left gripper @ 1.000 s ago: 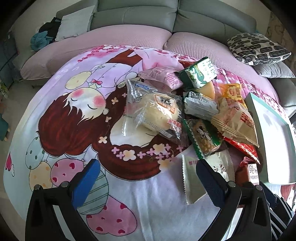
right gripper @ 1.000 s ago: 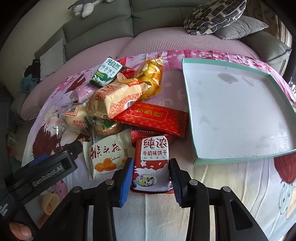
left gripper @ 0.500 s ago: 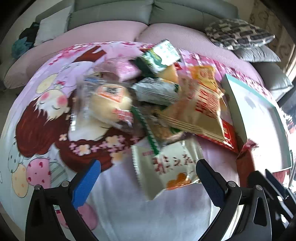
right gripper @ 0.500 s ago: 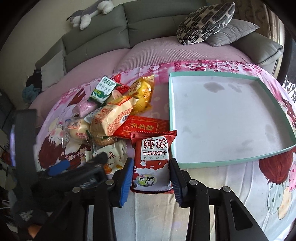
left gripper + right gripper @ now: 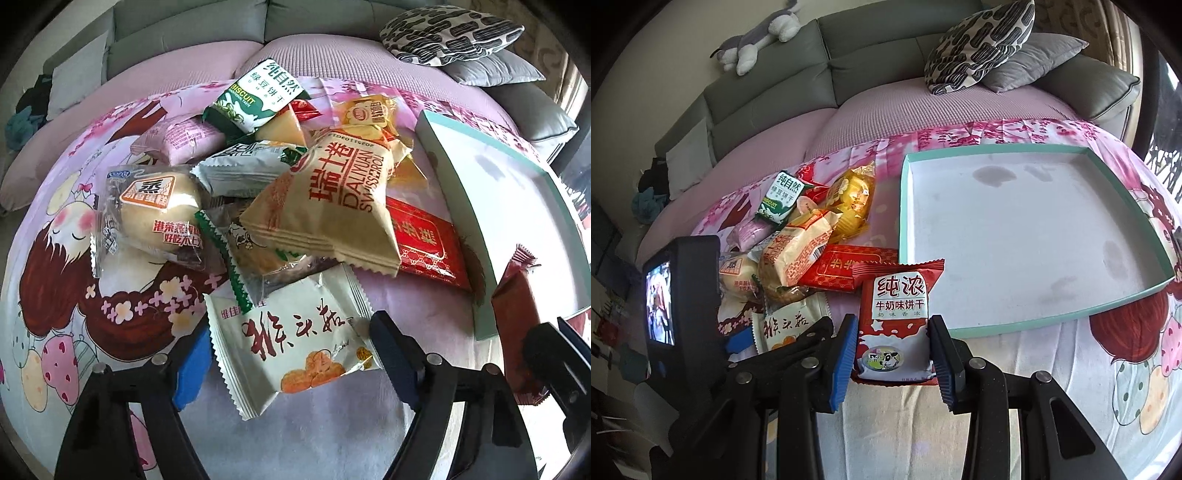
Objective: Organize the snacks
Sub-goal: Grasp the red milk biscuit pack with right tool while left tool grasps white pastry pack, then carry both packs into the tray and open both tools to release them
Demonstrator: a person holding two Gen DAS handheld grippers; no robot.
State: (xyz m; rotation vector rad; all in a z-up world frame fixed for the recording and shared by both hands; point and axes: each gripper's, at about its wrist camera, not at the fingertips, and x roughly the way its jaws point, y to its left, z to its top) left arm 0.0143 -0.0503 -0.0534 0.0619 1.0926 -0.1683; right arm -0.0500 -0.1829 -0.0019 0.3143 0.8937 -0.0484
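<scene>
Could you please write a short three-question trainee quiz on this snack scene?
1. True or false: the teal-rimmed tray already holds snacks.
2. Which packet does the right hand-held gripper grip? A) green biscuit packet B) red milk biscuit packet C) Swiss roll packet
3. Fill in: the left hand-held gripper, its jaws just closing, straddles the ____ packet with orange cookies.

Key: 1 false; 2 B; 3 white.

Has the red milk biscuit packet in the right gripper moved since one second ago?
Yes. The red biscuit packet, clamped in the right gripper, has risen off the blanket; its top now overlaps the tray's near corner.
</scene>
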